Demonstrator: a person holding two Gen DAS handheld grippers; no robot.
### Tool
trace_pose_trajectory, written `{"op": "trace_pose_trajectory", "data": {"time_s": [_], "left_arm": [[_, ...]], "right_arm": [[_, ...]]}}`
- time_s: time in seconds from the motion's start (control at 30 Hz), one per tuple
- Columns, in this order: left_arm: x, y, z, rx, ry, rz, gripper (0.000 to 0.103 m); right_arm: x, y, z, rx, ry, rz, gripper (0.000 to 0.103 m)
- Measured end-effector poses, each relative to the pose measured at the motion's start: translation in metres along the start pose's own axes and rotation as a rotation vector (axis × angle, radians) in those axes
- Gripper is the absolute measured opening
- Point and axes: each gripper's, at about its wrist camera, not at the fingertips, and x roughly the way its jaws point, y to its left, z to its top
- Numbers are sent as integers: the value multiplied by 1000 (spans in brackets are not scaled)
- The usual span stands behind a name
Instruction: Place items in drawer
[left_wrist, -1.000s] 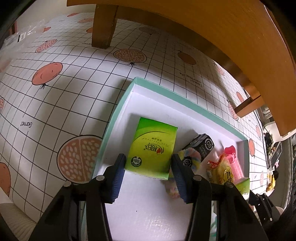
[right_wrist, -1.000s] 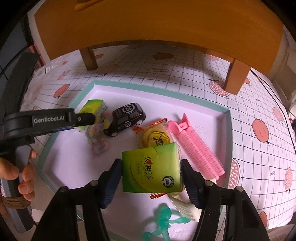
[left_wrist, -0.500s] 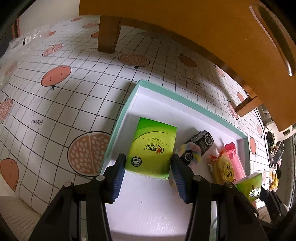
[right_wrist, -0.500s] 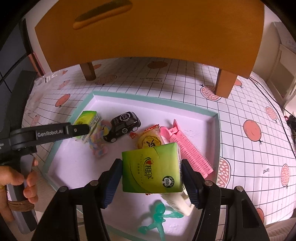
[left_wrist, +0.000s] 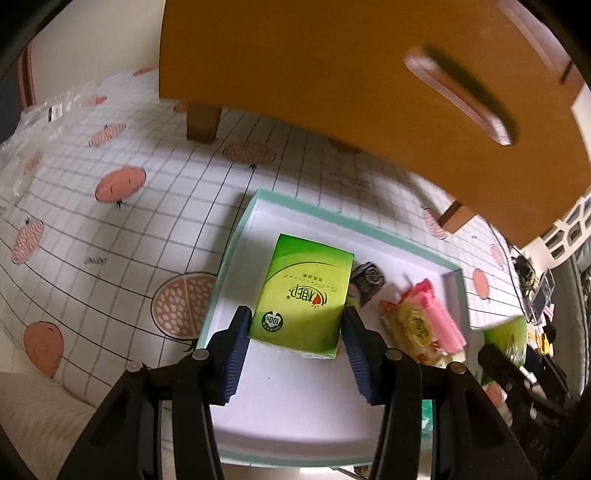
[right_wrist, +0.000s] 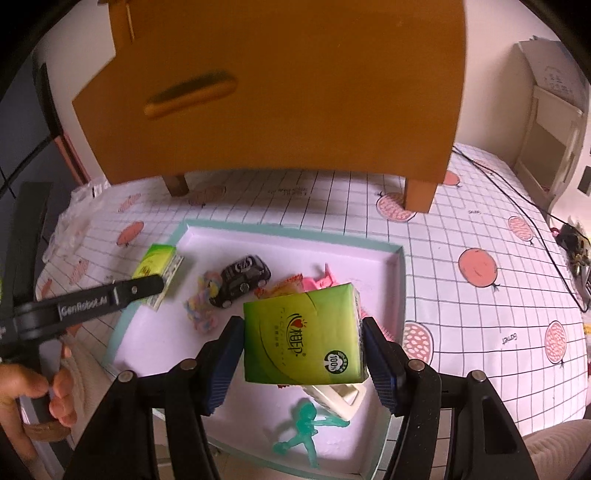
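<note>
Each gripper holds a green tissue pack above a white, teal-rimmed tray (left_wrist: 332, 216) (right_wrist: 288, 236). My left gripper (left_wrist: 297, 321) is shut on one green pack (left_wrist: 303, 291), over the tray's left part. In the right wrist view my right gripper (right_wrist: 303, 328) is shut on the other green pack (right_wrist: 303, 339), over the tray's right half. An orange wooden drawer front (left_wrist: 369, 74) (right_wrist: 277, 92) with a slot handle (right_wrist: 192, 94) stands behind the tray on short legs. The left pack (right_wrist: 157, 264) also shows in the right view.
In the tray lie a black toy car (right_wrist: 243, 278), a pink hair roller (left_wrist: 439, 317), a yellow snack packet (left_wrist: 410, 328), a pastel pompom (right_wrist: 201, 306), a green figurine (right_wrist: 303, 432) and a white object (right_wrist: 340, 400). A hand (right_wrist: 33, 387) grips the left tool. Fruit-print cloth covers the table.
Both grippers have risen and pulled back from the tray with their green packs. The drawer front and its handle now fill much more of each view.
</note>
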Motion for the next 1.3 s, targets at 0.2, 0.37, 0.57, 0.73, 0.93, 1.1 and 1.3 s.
{"op": "trace_pose_trajectory", "data": {"time_s": [0.2,0.37,0.57,0.73,0.93,1.1,1.3], "left_arm": [[-39,-8,11,14,-82,-32,51],[-81,-23,27,50,-190,-72,51],[-133,-46,55,117,-330,-124,51],[-164,-63,83,157,-407,-152,51],[-185,-70,120,166,-444,-162,51],[-188,-75,146,162,-450,-160,51],[-181,-75,164,173,-441,-126,51]], "right_arm": [[-30,0,18,26,-82,18,66],[-61,-1,40,60,-154,47,66],[-101,4,72,54,-263,76,66],[-124,6,105,55,-321,94,66],[-149,12,146,-4,-396,82,66],[-151,15,178,-22,-399,74,66],[-136,23,202,-44,-359,62,66]]}}
